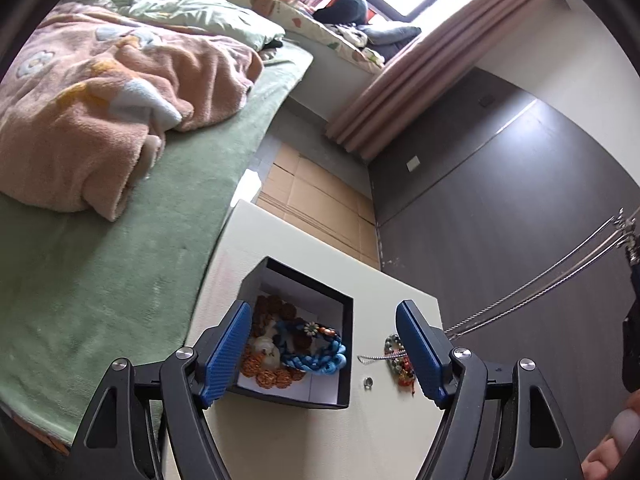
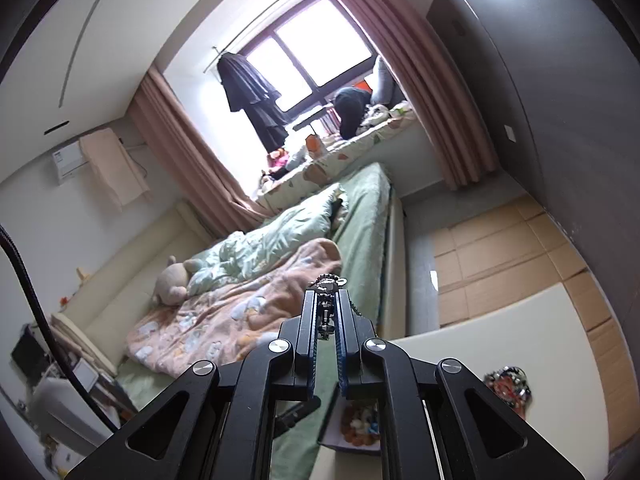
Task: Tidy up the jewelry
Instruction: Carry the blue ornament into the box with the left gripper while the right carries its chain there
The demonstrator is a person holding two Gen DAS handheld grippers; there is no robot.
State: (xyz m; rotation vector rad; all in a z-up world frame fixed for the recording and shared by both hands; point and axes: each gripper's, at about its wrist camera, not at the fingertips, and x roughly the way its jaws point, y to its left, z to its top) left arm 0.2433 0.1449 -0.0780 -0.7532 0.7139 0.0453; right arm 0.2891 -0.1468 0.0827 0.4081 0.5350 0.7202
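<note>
A black box (image 1: pixel 345 344) with a white inside stands on the white table (image 1: pixel 280 248). It holds a blue braided bracelet (image 1: pixel 320 354) and brown and orange bead strings (image 1: pixel 280 308). My left gripper (image 1: pixel 324 308) hovers over the box, open, with nothing pressed between its blue pads. To the right of the box lie a beaded bracelet (image 1: pixel 394 354) and a small silver piece (image 1: pixel 367 381). A silver chain (image 1: pixel 540 280) runs taut from the table up to the right edge. In the right wrist view my right gripper (image 2: pixel 326 292) is shut on that chain (image 2: pixel 326 280), held high above the box (image 2: pixel 360 420).
A bed with a green sheet (image 1: pixel 120 280) and a pink blanket (image 1: pixel 100 120) runs along the table's left side. Cardboard (image 1: pixel 320 200) covers the floor beyond the table. A dark wardrobe (image 1: pixel 520 200) stands to the right. A person's hand (image 1: pixel 612 440) shows at the lower right.
</note>
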